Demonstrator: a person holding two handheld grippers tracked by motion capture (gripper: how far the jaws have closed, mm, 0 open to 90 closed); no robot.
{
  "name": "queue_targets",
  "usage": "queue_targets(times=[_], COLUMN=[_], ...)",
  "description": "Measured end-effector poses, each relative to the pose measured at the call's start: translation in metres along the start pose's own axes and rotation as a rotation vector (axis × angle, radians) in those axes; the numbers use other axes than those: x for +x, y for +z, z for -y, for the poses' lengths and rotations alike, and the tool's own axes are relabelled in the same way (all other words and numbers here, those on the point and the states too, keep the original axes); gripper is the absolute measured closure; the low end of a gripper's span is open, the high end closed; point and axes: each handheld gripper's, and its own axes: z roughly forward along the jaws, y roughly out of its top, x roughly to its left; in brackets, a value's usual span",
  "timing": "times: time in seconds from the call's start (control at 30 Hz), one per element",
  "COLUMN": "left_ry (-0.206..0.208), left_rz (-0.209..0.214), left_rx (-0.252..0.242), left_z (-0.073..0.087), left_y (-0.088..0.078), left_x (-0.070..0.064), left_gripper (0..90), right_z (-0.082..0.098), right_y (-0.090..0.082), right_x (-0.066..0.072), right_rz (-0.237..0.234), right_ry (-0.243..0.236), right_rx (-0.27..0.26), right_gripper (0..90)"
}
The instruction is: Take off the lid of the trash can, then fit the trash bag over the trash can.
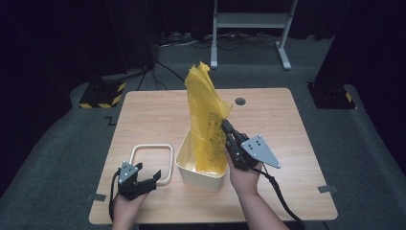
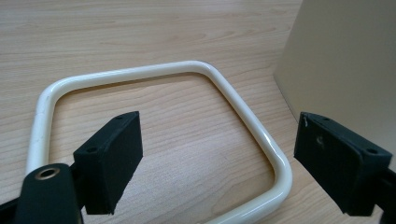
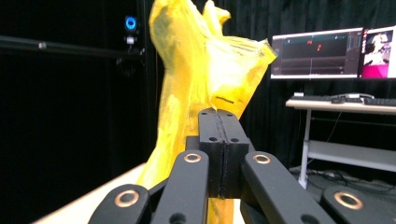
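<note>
Right tool (image 3: 218,122) pinches yellow bag (image 3: 196,79) standing in bin (image 1: 191,170); left tool (image 2: 219,163) spread.

The high camera looked forward and down over my forearms at the whole desk (image 1: 287,143). The camera on my left gripper (image 2: 219,158) sat close above the desk, facing the white ring (image 2: 243,107) and the bin's (image 2: 345,60) wall. The one on my right gripper (image 3: 218,135) faced level, close to the yellow bag (image 3: 196,70). All these showed from above too.
</note>
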Motion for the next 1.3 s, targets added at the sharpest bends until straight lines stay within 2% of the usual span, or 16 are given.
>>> queue_targets(times=[0.4, 0.6, 0.83, 1.0, 1.17, 1.3], left_ry=[0.023, 0.028, 0.022, 0.015, 0.026, 0.004], left_rz=[-0.011, -0.012, -0.010, -0.003, -0.008, -0.017], left_rx=[0.006, 0.007, -0.004, -0.002, -0.024, -0.045], left_z=[-0.002, -0.002, -0.002, 0.000, -0.002, -0.002], left_y=[0.003, 0.003, 0.002, 0.003, 0.000, -0.002], left_x=[-0.004, -0.005, -0.002, -0.003, -0.002, 0.000], left_gripper=[15.4, 15.4, 15.4, 15.4, 15.2, 15.2], right_z=[0.043, 0.049, 0.033, 0.016, 0.007, 0.007], right_y=[-0.026, -0.033, -0.043, -0.045, -0.030, -0.011], right_x=[-0.005, -0.006, -0.011, -0.015, -0.015, -0.016], right_rz=[-0.010, -0.012, 0.007, 0.021, 0.029, 0.048], right_ry=[-0.047, -0.055, -0.055, -0.059, -0.081, -0.060], right_rx=[0.153, 0.182, 0.153, 0.147, 0.170, 0.222], right_gripper=[89.6, 88.0, 75.6, 71.1, 67.7, 63.1])
